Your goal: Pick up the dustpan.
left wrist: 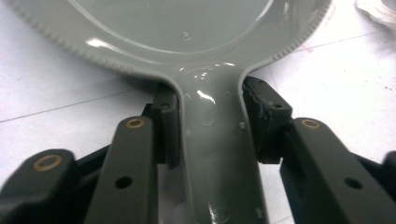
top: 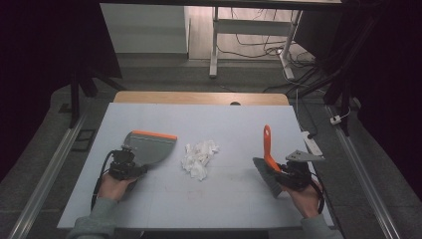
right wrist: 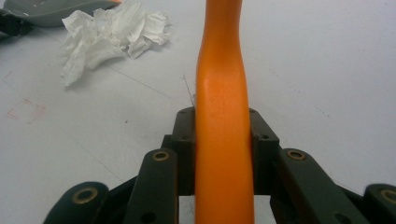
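A grey dustpan [top: 149, 147] with an orange front lip lies flat on the left of the table. My left gripper [top: 128, 168] is shut on its handle [left wrist: 219, 140], one pad pressing each side, with the round pan [left wrist: 177, 28] just ahead. On the right, my right gripper [top: 291, 174] is shut on the orange handle [right wrist: 223, 116] of a hand brush [top: 268, 149]. The handle points up and away, and the grey bristles [top: 266, 178] rest on the table. A crumpled white paper wad [top: 199, 158] lies between the two tools, and it sits at upper left [right wrist: 107, 32] in the right gripper view.
A pale blue-grey sheet [top: 224, 119] covers the table, with a wooden strip [top: 199, 97] along the far edge. A small white block [top: 312, 143] lies at the right edge. Desk legs and cables [top: 259, 45] stand on the floor beyond.
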A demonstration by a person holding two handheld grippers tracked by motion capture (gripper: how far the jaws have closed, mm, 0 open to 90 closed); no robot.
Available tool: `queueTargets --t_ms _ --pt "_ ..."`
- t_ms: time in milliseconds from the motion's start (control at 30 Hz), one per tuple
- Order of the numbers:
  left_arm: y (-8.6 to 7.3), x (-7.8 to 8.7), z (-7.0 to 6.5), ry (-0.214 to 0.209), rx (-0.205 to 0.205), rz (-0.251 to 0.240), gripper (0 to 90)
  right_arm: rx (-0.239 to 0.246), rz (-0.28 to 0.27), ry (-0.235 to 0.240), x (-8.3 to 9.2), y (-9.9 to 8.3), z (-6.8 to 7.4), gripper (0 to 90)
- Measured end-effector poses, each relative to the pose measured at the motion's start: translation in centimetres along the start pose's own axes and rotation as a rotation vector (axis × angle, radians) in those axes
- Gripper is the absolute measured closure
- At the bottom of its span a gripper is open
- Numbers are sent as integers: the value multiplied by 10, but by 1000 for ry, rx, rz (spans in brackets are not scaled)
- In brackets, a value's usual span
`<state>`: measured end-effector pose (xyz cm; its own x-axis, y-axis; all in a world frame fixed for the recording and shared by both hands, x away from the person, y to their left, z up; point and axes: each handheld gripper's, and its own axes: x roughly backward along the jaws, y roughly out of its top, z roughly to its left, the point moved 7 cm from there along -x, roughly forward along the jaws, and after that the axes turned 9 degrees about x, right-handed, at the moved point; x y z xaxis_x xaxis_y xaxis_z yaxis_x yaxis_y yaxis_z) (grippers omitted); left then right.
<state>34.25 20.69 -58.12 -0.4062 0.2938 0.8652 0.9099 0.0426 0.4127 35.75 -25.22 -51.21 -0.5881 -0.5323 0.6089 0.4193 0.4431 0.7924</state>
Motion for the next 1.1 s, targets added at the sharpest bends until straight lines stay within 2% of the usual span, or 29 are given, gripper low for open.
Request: queueTargets --t_ms 233,500,633,867,1100 --pt "0 2 4 -12 6 -11 615 0 0 1 0 0 1 700" --pt "2 8 6 -20 4 -54 617 -2 1 0 0 0 0 701" --pt "3 9 8 -24 5 -59 618 -3 -1 0 1 0 0 701" --pt "5 15 10 -30 -9 -100 619 -4 -3 -2 1 0 0 701" --pt "7 22 13 -57 -17 -137 619 0 -4 -5 2 0 0 701"
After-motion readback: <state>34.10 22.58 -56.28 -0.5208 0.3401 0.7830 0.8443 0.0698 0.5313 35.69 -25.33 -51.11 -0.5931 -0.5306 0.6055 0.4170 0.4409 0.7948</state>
